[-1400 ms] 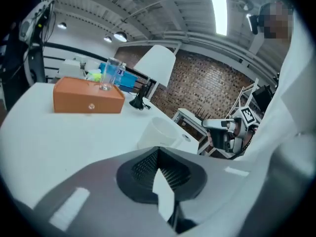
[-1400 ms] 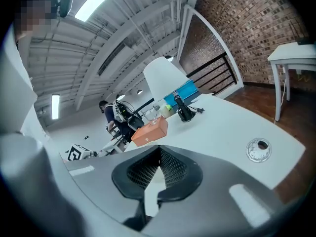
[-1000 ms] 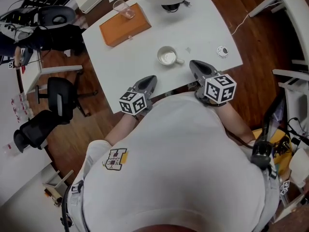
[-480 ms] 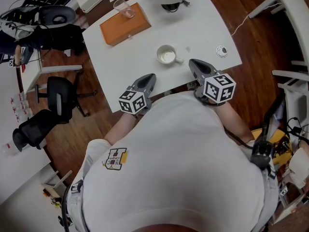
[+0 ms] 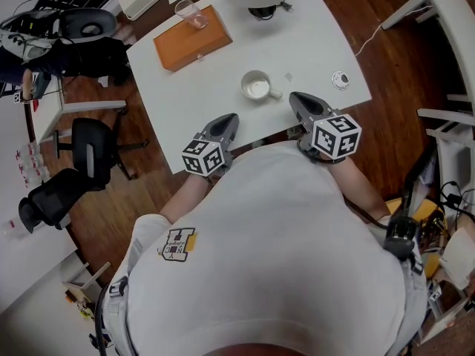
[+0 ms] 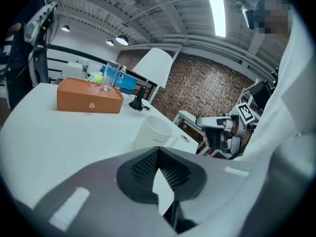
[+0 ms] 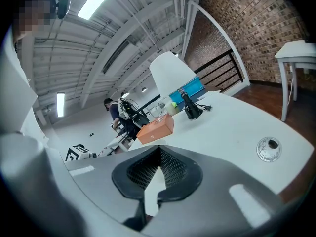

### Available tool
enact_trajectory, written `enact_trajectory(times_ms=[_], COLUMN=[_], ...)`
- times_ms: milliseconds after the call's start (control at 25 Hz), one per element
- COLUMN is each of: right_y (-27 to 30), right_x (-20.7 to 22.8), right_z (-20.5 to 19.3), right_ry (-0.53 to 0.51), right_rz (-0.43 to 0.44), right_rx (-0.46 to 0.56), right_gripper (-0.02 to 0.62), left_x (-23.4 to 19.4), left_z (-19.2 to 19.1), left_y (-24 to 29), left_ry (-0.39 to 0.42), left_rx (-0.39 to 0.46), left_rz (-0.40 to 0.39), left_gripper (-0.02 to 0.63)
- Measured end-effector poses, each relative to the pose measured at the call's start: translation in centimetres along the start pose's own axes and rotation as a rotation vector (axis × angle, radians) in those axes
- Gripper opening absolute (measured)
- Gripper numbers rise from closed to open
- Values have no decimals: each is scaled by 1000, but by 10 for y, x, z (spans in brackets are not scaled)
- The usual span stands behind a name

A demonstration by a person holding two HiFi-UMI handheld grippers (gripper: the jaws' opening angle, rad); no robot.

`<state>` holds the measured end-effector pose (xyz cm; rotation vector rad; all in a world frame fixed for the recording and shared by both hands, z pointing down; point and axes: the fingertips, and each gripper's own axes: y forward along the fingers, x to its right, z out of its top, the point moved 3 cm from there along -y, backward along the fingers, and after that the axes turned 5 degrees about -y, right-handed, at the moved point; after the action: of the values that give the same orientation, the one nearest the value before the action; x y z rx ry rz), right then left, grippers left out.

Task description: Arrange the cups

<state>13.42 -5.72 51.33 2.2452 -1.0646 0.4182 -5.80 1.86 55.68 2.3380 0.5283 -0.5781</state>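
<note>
Head view shows your left gripper (image 5: 230,119) and right gripper (image 5: 297,97) with jaws fully closed; mug (image 5: 256,87) stands ahead, between them.

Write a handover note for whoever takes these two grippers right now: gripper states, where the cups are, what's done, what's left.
Left gripper: shut, empty, at the near edge of the table, pointing toward the white mug.
Right gripper: shut, empty, close beside the mug's handle.
White mug: upright mid-table, handle toward the right gripper.
Clear glass: upright on the orange box at the far left corner.
Done: nothing visibly arranged; the two cups stand far apart.
Left: both cups to pick up and arrange; probably the mug first, as it is nearest.
</note>
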Motion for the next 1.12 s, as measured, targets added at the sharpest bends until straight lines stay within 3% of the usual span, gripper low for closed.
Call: enact_trajectory(times_ms=[520, 640, 760, 840, 920, 1120], right_y=[2, 12, 33, 50, 67, 112], right_x=[4, 10, 6, 1, -1, 0], right_z=[0, -4, -18, -31, -44, -58], right_ry=[3, -136, -455, -678, -838, -943], right_rz=[-1, 0, 57, 115, 172, 254], right_rx=[-14, -81, -219, -304, -370, -452], right_gripper=[0, 10, 234, 354, 460, 575], left_x=[-3, -2, -3, -3, -4, -4], left_z=[3, 3, 2, -2, -8, -28], left_y=[3, 0, -6, -12, -19, -44], left_ry=[1, 1, -9, -25, -48, -135], left_rx=[-5, -5, 0, 9, 22, 60], left_rz=[7, 25, 56, 87, 125, 250], left_gripper=[0, 0, 0, 0, 0, 0])
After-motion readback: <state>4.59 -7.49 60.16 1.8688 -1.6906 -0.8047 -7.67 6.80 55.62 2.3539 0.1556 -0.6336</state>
